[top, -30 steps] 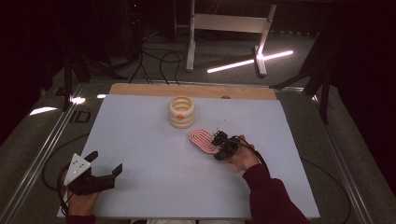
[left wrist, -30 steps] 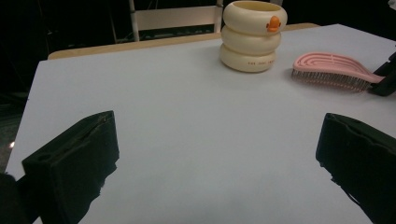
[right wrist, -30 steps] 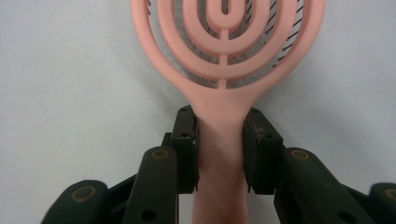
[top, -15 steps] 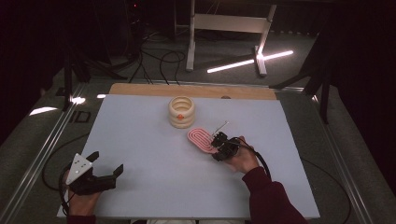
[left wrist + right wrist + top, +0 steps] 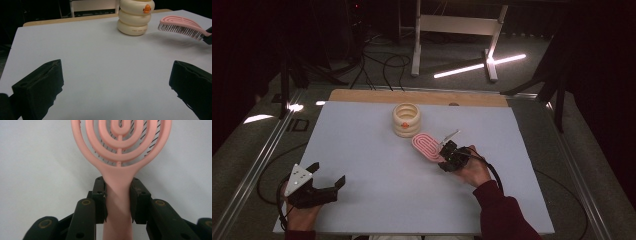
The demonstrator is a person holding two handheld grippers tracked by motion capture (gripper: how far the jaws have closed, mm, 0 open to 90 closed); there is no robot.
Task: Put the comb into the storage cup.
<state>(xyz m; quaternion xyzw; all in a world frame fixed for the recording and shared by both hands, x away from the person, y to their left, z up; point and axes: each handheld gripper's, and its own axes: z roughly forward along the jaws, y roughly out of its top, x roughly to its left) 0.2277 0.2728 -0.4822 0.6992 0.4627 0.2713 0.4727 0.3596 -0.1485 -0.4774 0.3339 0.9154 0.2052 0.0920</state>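
Observation:
A pink hairbrush [image 5: 426,146] with a looped open back hangs bristles down just above the white table top [image 5: 362,145]. My right gripper [image 5: 447,154] is shut on its handle. In the right gripper view both pads press the sides of the handle, the right gripper [image 5: 118,192] below the brush head [image 5: 120,150]. Close behind the brush tip stands a cream ringed holder [image 5: 406,120] with an orange duck mark. My left gripper [image 5: 328,173] rests at the near left corner, wide open and holding nothing. In the left gripper view the left gripper [image 5: 117,82] faces the holder [image 5: 135,17] and the brush [image 5: 180,26].
A wooden strip [image 5: 417,96] edges the far side of the table. Metal rails [image 5: 267,150] run along both sides. A white stand [image 5: 452,30] and cables sit on the dark floor beyond. Bare white surface lies between the two grippers.
The right gripper has carried the brush only a touch farther up the table. The left gripper has kept still.

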